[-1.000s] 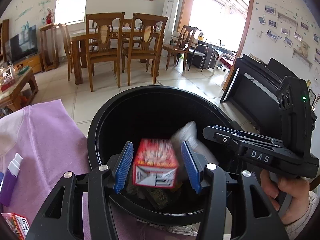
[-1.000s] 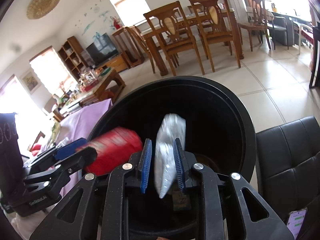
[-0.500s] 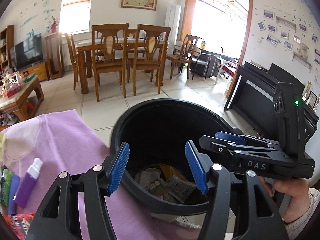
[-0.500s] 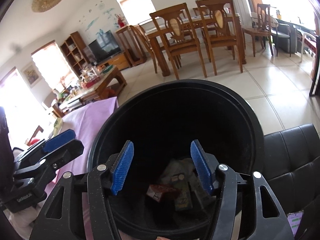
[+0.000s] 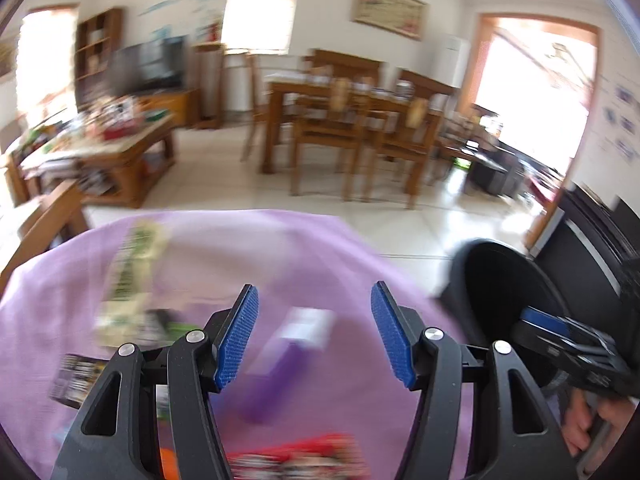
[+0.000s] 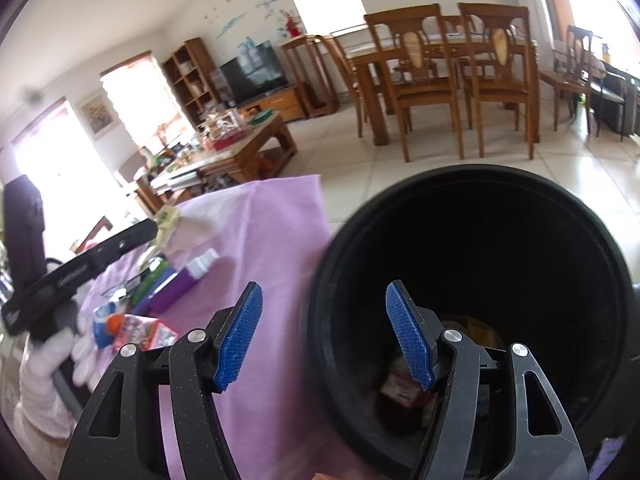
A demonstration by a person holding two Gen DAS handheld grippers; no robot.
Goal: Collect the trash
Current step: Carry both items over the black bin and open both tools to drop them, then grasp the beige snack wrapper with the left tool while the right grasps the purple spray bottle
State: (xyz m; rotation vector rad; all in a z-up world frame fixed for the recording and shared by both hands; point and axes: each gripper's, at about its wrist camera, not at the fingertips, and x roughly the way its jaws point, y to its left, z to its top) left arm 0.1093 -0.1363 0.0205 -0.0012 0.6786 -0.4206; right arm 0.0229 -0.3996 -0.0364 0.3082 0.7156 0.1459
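Note:
My left gripper (image 5: 315, 336) is open and empty above the purple tablecloth (image 5: 240, 248). Below it lie a purple bottle with a white cap (image 5: 280, 364), a green and cream packet (image 5: 134, 276), a dark packet (image 5: 74, 374) and a red packet (image 5: 304, 460); the view is blurred. My right gripper (image 6: 325, 338) is open and empty at the left rim of the black bin (image 6: 480, 184), which holds dropped trash (image 6: 404, 386). The bin also shows in the left wrist view (image 5: 504, 292).
The right wrist view shows the purple bottle (image 6: 180, 284), a red carton (image 6: 140, 332) and the left gripper body (image 6: 76, 268) over the cloth (image 6: 272, 240). Beyond are a coffee table (image 6: 236, 152), dining chairs (image 6: 424, 80) and tiled floor.
Both grippers opened and dropped the red box and the silver wrapper into the bin. My left gripper then swung left over the table; my right gripper shifted left to the bin's rim.

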